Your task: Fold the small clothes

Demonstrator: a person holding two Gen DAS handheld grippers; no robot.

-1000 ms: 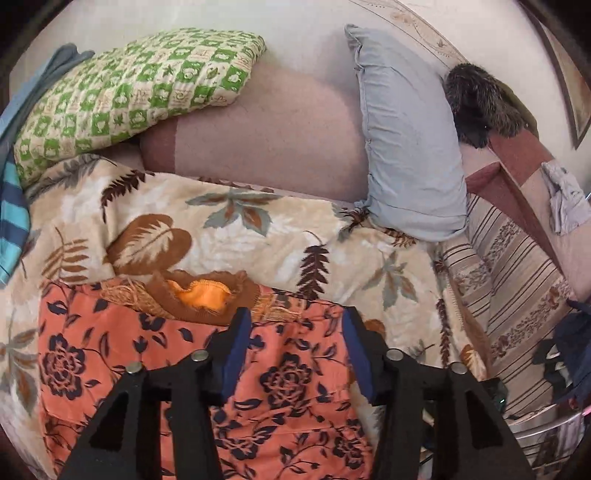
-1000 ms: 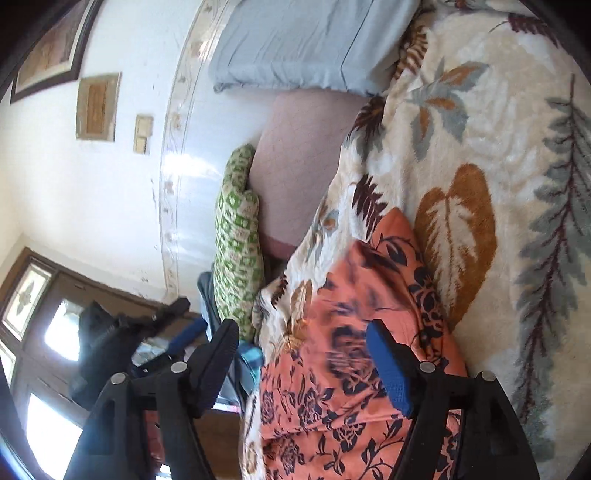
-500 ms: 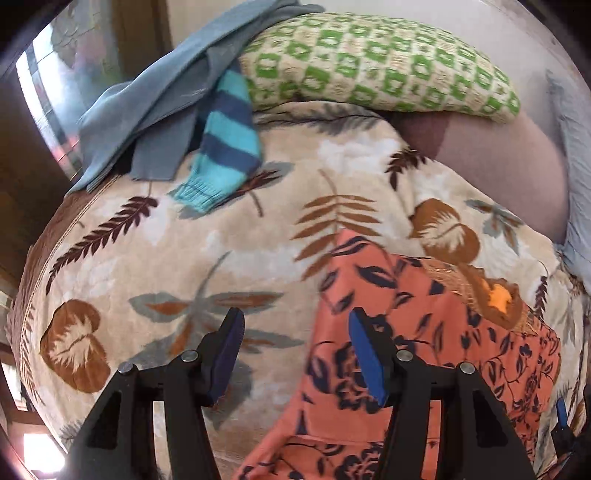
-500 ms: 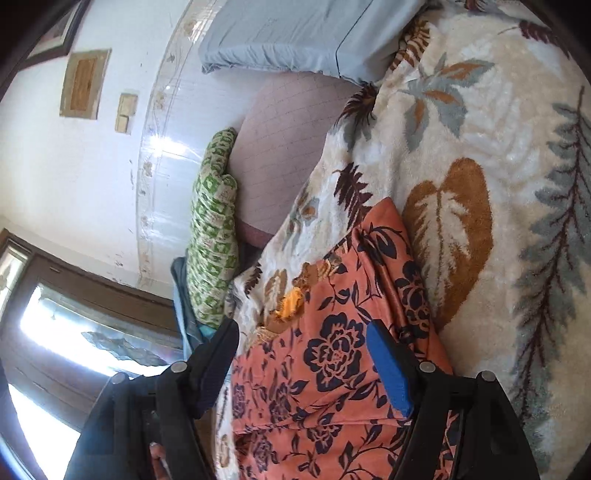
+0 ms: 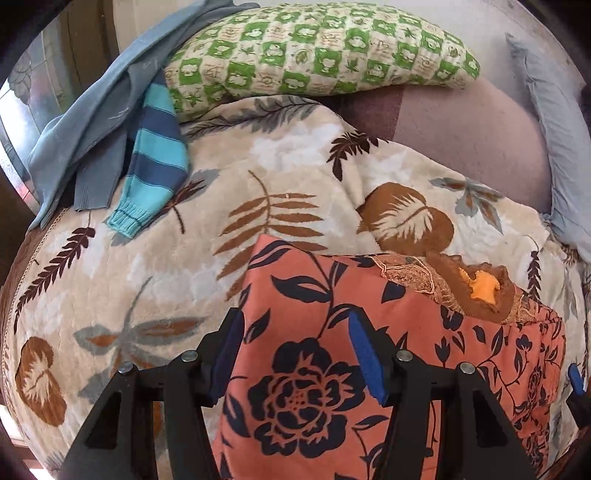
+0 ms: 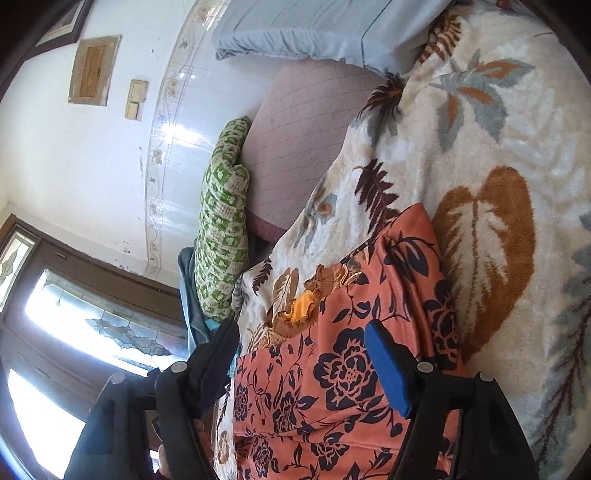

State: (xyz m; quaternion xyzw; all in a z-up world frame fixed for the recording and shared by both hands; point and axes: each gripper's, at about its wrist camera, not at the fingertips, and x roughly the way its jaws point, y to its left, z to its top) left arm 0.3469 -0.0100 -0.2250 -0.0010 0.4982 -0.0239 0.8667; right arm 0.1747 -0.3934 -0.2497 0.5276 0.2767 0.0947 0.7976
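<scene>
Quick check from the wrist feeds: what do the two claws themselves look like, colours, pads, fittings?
Both look alike. The left claw has two matte black angular fingers with triangular cut-outs, flat blue pads on the inner faces and round silver screws at the joints. The right claw has the same build. No cables, markings or sleeves show.

We've got a leaf-print blanket [image 5: 295, 177] over the bed, a green checked pillow [image 5: 325, 48] up top, a grey-blue pillow [image 6: 314, 29], plus a stained-glass window [image 6: 122, 328].
</scene>
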